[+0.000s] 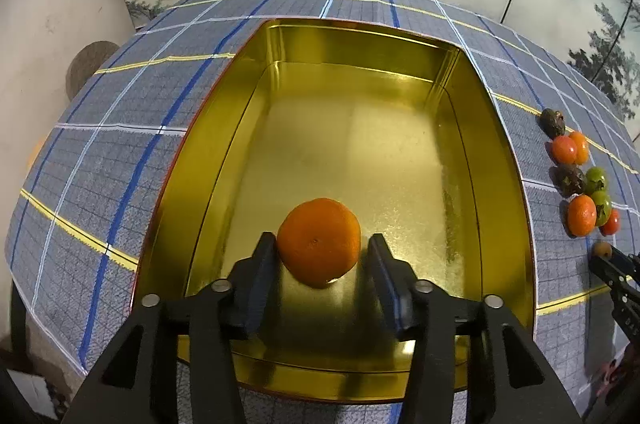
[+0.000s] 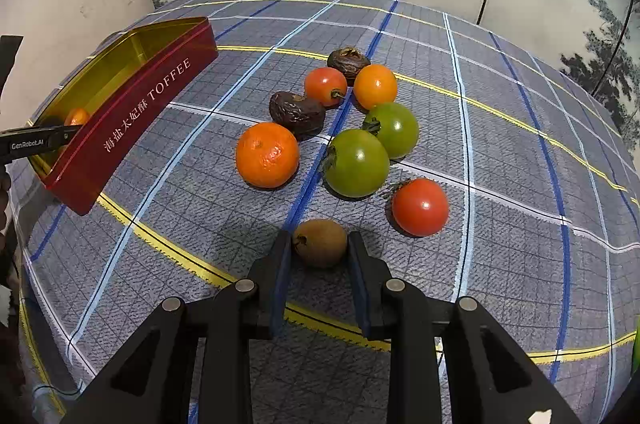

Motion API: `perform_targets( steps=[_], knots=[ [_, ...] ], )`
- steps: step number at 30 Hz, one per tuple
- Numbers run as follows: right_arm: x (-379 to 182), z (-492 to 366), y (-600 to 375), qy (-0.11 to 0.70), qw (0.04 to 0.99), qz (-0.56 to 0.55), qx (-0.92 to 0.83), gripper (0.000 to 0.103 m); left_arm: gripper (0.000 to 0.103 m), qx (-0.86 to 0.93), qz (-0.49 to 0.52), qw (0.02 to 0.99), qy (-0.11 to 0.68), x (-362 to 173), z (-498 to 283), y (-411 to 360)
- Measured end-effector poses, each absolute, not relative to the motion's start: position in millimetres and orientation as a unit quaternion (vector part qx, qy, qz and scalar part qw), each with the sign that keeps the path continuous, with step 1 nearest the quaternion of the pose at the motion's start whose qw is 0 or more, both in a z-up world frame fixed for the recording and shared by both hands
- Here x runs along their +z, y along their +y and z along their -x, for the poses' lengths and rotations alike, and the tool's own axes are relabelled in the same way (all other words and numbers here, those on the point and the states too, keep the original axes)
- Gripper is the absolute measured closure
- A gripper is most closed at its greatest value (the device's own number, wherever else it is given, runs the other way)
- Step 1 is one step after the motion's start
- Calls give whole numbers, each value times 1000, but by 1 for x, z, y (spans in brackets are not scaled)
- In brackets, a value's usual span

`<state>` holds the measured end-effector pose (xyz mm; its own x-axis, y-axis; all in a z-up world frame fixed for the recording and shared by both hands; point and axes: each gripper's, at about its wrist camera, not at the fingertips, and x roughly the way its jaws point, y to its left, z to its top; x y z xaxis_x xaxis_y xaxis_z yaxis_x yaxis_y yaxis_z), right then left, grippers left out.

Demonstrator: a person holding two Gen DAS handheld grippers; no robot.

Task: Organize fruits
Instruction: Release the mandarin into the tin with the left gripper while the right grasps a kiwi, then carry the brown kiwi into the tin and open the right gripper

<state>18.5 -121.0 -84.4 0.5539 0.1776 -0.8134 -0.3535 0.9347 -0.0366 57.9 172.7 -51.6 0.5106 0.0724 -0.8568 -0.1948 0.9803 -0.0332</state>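
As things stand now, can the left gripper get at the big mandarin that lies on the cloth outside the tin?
Probably not directly. The left gripper sits inside the tin, around another mandarin, and the tin's wall stands between it and the big mandarin. It would have to lift out first.

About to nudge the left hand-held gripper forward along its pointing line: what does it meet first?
The mandarin, sitting between the left hand-held gripper fingers on the gold tin floor; the pads look slightly clear of it. Past it only bare tin floor shows, though depth is hard to judge here.
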Motion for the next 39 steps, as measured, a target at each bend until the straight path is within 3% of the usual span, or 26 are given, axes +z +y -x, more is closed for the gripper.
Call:
perform_targets(
  steps=[16,39],
  knots=[
    [-78,-23,-104,447,871,92,184,78,21,69,45,903,422,-15,-31,161],
    [-32,-30,1,403,850,99,323,78,20,169,84,910,370,19,25,214]
  ],
)
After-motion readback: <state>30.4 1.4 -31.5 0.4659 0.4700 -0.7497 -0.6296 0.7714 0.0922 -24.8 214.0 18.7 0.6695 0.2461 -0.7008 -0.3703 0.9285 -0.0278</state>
